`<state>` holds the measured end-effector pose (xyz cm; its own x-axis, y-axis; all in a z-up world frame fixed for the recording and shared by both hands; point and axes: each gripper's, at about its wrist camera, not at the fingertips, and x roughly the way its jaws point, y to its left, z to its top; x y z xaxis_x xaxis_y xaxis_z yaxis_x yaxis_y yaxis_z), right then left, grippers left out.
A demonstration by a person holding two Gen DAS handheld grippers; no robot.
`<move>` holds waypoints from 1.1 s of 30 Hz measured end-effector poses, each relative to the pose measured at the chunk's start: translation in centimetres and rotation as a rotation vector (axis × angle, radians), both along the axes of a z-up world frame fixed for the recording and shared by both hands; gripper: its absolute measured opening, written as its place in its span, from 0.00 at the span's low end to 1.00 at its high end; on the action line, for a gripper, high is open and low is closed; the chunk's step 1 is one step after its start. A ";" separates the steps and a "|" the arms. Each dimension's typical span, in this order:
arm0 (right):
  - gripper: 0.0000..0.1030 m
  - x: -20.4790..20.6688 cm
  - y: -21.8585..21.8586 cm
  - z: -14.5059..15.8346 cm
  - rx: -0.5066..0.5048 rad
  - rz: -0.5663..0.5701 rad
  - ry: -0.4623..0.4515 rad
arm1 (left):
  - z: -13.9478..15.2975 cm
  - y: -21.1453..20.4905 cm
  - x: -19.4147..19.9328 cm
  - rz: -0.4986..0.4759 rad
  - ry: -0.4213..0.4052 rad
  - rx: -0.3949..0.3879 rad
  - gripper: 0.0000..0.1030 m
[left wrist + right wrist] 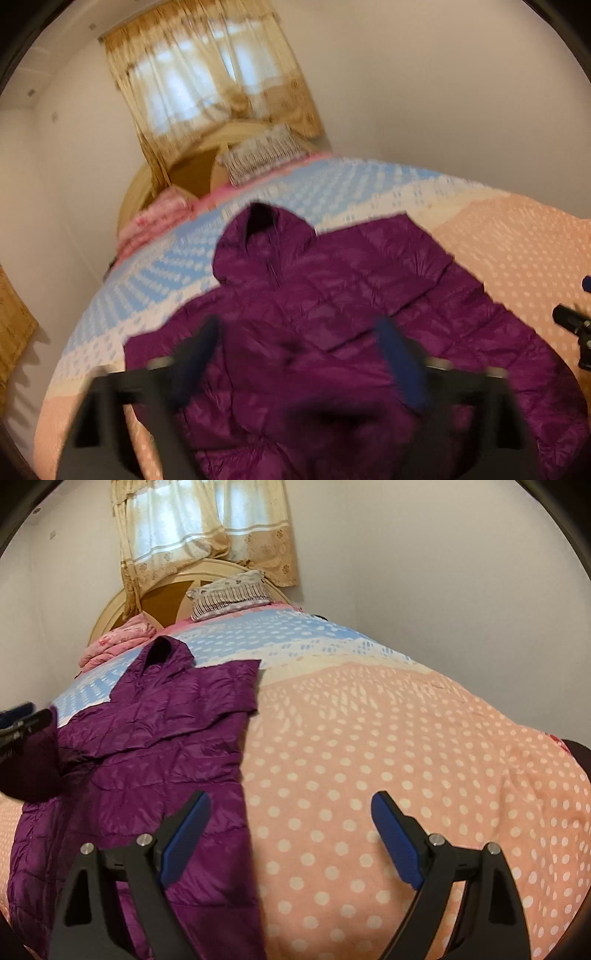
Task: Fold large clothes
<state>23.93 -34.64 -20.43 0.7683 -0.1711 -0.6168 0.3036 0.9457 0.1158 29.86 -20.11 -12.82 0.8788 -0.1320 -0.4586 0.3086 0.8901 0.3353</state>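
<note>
Purple quilted jacket [332, 314] is lying spread on the dotted bedspread [369, 738], hood pointing away from both tools toward the headboard [110, 609]. Left gripper [299, 350] is hovering over the jacket's middle with its jaws standing wide and nothing pinched between them. Right gripper [291, 834] is gaping empty too, its left finger over the jacket's edge, its right over bare bedspread.
</note>
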 end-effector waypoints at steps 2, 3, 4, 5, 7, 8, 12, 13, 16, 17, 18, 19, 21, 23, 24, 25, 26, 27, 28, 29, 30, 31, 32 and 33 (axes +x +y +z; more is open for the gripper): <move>0.88 0.2 0.0 -0.3 0.007 0.000 0.009 | 0.2 -0.1 -0.3 -0.006 -0.024 0.004 0.93; 0.88 0.2 0.0 -0.4 0.008 0.002 0.011 | 0.5 0.2 0.0 0.008 -0.024 0.010 0.93; 0.88 0.2 0.1 -0.4 0.010 0.004 0.013 | 0.6 0.9 0.0 0.019 -0.020 0.001 0.93; 0.88 0.3 0.3 -0.3 0.012 0.009 0.013 | 0.8 1.8 0.1 0.026 -0.017 -0.020 0.93; 0.88 0.3 1.0 0.2 0.010 0.027 0.006 | 1.2 3.6 0.1 0.062 -0.031 -0.031 0.93; 0.88 0.4 1.4 0.5 0.007 0.040 -0.001 | 1.4 4.6 0.0 0.083 -0.042 -0.031 0.93; 0.92 1.6 3.6 1.7 0.039 0.111 -0.021 | 1.1 9.1 1.3 0.188 -0.045 -0.030 0.93; 0.92 2.2 4.3 1.8 0.051 0.136 -0.019 | 0.6 10.4 1.9 0.231 -0.041 -0.018 0.93; 0.92 4.0 6.5 2.3 0.118 0.239 -0.011 | -1.1 14.1 3.2 0.350 -0.008 -0.013 0.93; 0.92 5.2 7.5 2.5 0.149 0.278 0.000 | -1.9 15.7 3.6 0.410 0.016 -0.017 0.93; 0.92 6.1 8.3 2.5 0.167 0.306 0.014 | -2.7 16.8 3.9 0.453 0.040 -0.026 0.93; 0.91 6.9 9.1 2.4 0.178 0.330 0.028 | -3.4 17.7 4.1 0.488 0.061 -0.036 0.93; 0.91 8.6 10.5 2.0 0.195 0.368 0.051 | -5.0 19.5 4.5 0.552 0.106 -0.061 0.93; 0.89 11.0 11.9 0.8 0.234 0.412 0.119 | -6.6 21.0 4.8 0.604 0.149 -0.086 0.93; 0.82 11.5 12.2 0.2 0.251 0.425 0.143 | -7.3 21.4 4.9 0.618 0.163 -0.093 0.93; 0.76 12.7 12.9 -0.7 0.280 0.455 0.187 | -8.0 21.9 5.0 0.629 0.182 -0.099 0.93; 0.54 13.2 13.1 -1.1 0.292 0.472 0.206 | -8.7 22.3 5.1 0.642 0.198 -0.102 0.93; 0.24 13.7 13.4 -1.5 0.299 0.492 0.226 | -9.1 22.5 5.4 0.651 0.211 -0.108 0.93; 0.17 13.8 13.5 -1.5 0.294 0.493 0.224 | -9.3 22.8 5.7 0.656 0.223 -0.119 0.93; 0.15 13.7 13.3 -1.2 0.291 0.485 0.205 | -9.4 23.1 5.8 0.658 0.230 -0.131 0.93; 0.12 13.6 12.7 -0.6 0.291 0.475 0.179 | -9.4 23.3 5.8 0.660 0.234 -0.142 0.93; 0.11 13.5 12.1 -0.1 0.294 0.461 0.157 | -9.4 23.4 5.9 0.661 0.237 -0.151 0.93; 0.11 13.3 11.1 0.6 0.292 0.433 0.131 | -9.5 23.5 5.9 0.662 0.237 -0.150 0.93; 0.10 13.1 10.3 1.0 0.286 0.413 0.115 | -9.5 23.4 6.1 0.663 0.239 -0.148 0.93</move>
<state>37.02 -24.29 -19.39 0.6608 0.3207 -0.6786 -0.0632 0.9247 0.3755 35.98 3.31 -22.34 0.6731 0.3189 -0.6672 -0.2625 0.9465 0.1876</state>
